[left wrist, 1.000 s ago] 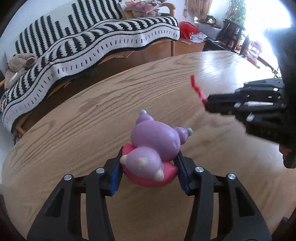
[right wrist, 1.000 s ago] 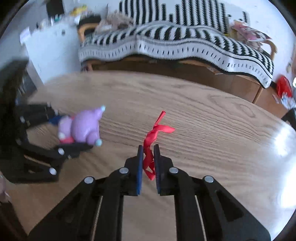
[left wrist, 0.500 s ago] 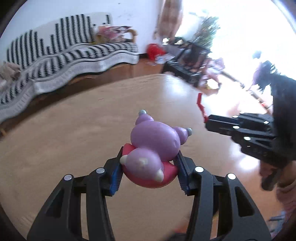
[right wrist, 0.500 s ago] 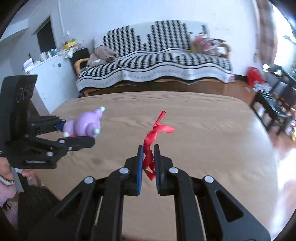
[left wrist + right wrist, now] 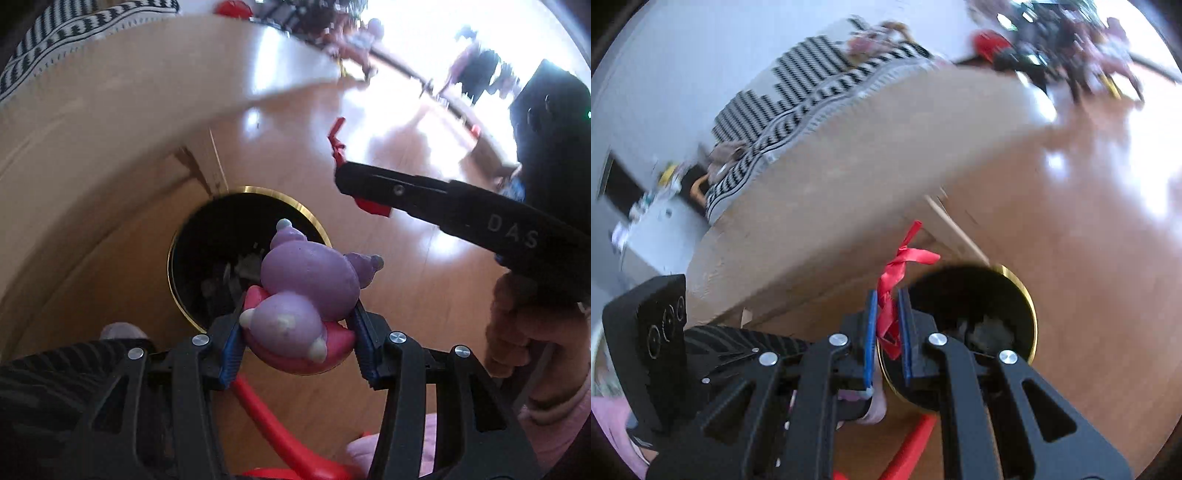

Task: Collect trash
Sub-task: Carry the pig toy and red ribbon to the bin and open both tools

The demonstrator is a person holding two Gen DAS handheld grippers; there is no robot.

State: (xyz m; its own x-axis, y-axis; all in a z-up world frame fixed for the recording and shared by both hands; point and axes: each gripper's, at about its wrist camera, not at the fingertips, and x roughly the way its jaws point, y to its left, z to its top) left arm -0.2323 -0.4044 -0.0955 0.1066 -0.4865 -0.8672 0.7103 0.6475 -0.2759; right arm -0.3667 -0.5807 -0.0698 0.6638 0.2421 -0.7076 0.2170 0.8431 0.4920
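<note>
Your left gripper is closed about halfway, its blue pads pressing the pink base of a purple toy figure from both sides. The toy hangs above the near edge of a black trash bin with a gold rim, which stands on the wooden floor beside the table. The figure looks rigid, smooth and light; its rounded body gives the pads little flat surface, so the wide base where you have it is probably the surest hold. It should drop cleanly once the jaws part.

Your right gripper is nearly closed, with only the red ribbon filling the narrow gap between its pads. The ribbon's knot and loose tails stand up beyond the fingertips, over the left side of the bin mouth. It looks limp and almost weightless, so it may cling to a pad or drift as it falls; holding it at the bunched part near the knot, as now, seems right.

Both views are blurred. The dark bits inside the bin cannot be identified. A red tube-like thing below the left gripper is cut off by the frame, and in the right view your left gripper hides its toy.
</note>
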